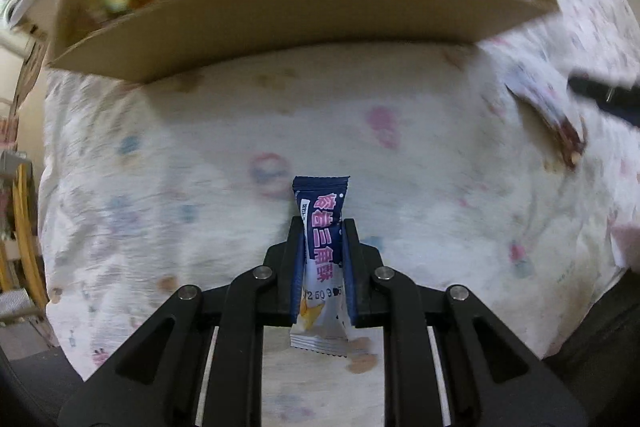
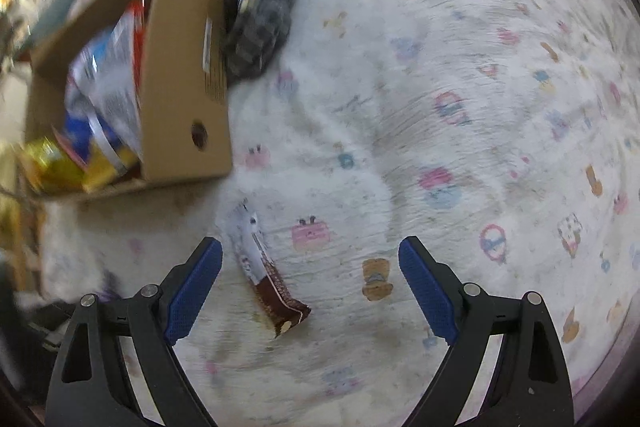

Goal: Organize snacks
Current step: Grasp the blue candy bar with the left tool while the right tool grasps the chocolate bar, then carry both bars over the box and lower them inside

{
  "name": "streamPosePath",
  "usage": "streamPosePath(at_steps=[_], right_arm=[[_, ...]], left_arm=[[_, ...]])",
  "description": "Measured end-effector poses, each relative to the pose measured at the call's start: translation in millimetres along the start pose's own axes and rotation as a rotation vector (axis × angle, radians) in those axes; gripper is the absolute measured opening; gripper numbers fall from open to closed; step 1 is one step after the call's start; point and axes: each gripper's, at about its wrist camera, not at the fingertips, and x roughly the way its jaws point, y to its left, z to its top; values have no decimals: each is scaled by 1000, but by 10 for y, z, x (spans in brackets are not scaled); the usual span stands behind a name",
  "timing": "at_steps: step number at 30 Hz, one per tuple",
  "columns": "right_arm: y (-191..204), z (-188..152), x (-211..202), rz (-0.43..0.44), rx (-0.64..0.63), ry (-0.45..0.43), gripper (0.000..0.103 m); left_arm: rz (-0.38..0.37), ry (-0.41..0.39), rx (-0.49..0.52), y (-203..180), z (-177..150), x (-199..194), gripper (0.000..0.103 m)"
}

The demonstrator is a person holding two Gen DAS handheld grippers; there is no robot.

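Observation:
My left gripper is shut on a small navy and white snack packet with pink lettering, held above the patterned bedsheet. Ahead stands a cardboard box filled with several snack bags. My right gripper is open over the sheet, with a white and brown snack bar lying between its fingers, nearer the left finger. The same box stands to its upper left. The bar also shows in the left wrist view.
A dark grey checked cloth lies behind the box. The white sheet with cartoon prints stretches to the right. Furniture and clutter show past the bed's left edge.

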Motion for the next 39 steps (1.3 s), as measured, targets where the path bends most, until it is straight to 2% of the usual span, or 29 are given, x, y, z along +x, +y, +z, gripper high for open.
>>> streamPosePath(at_steps=[5, 6, 11, 13, 14, 16, 19, 23, 26, 30, 35, 39], right_arm=[[258, -18, 214, -103, -130, 47, 91], [314, -23, 255, -127, -160, 51, 86], [458, -48, 369, -187, -240, 66, 46], [508, -65, 361, -185, -261, 53, 17], [520, -78, 349, -146, -260, 61, 17], [527, -115, 323, -3, -215, 102, 17], [551, -184, 183, 81, -205, 82, 17], [567, -278, 35, 109, -211, 56, 17], [576, -399, -73, 141, -207, 41, 17], [517, -531, -393, 227, -230, 15, 17], [743, -575, -751, 344, -302, -71, 17], [896, -604, -1109, 434, -360, -209, 17]], left_arm=[[-17, -21, -58, 197, -3, -130, 14], [-18, -29, -62, 200, -3, -151, 14], [-31, -44, -87, 420, 9, -298, 14], [-36, -44, -99, 472, -9, -316, 14], [-37, -43, -104, 510, -45, -289, 14], [-48, -36, -114, 535, -62, -270, 14], [-53, -42, -122, 602, -143, -265, 14], [-54, -55, -133, 686, -164, -348, 14], [-54, -64, -140, 873, -8, -438, 14], [-37, -76, -147, 977, -47, -595, 14], [-30, -96, -172, 1075, -89, -701, 14], [-32, -150, -194, 1159, -33, -885, 14]])
